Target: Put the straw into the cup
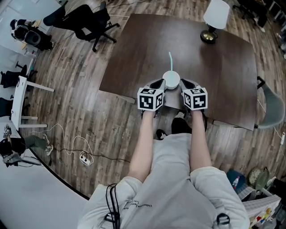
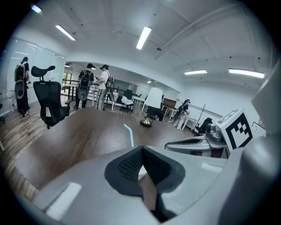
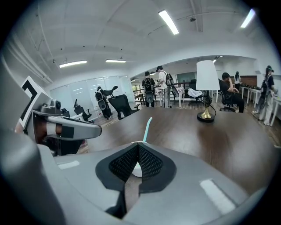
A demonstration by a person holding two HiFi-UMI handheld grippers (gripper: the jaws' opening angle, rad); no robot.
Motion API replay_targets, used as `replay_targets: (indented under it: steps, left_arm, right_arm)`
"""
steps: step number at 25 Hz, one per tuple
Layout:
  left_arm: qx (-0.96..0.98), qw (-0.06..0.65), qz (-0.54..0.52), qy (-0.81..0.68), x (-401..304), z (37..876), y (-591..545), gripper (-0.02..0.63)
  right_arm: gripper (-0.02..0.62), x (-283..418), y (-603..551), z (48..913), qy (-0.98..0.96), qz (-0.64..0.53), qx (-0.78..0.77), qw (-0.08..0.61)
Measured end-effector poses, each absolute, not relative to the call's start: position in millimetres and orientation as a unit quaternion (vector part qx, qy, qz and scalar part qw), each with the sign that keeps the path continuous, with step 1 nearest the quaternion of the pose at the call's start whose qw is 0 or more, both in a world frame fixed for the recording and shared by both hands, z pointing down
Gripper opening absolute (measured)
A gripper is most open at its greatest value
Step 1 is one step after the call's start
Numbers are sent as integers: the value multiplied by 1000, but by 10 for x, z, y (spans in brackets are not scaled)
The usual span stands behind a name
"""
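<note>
The table is dark brown wood, smooth with a dull sheen. The floor is grey-brown wood plank with visible grain. The cup looks like smooth white plastic, and the straw like smooth pale-teal plastic. The left gripper and right gripper have matt grey plastic shells and black pads with a fine ribbed, rubbery texture. The lamp has a matt white shade and a glossy brass-coloured metal base. The person's shirt is grey cloth.
</note>
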State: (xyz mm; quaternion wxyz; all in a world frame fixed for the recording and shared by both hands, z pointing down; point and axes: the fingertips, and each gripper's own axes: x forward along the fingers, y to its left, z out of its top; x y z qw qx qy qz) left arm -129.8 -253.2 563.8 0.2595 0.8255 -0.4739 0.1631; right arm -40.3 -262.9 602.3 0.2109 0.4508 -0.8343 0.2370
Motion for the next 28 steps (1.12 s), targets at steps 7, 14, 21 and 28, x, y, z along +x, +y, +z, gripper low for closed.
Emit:
replay_targets:
  steps: [7, 14, 21, 28]
  left_arm:
    - [825, 263, 150, -477, -1321, 5607, -2514, 0]
    - [827, 260, 147, -476, -1298, 5571, -2491, 0]
    - [829, 255, 149, -475, -1274, 5550, -2464, 0]
    - [841, 239, 139, -466, -1195, 5482, -2406, 0]
  right_arm:
    - [26, -441, -2593, 6039, -836, 233, 448, 216]
    - [26, -425, -2568, 5993, -835, 226, 452, 216]
    - [25, -428, -2529, 5982, -838, 223, 447, 219]
    - [25, -414, -2476, 5944, -841, 215, 446, 217]
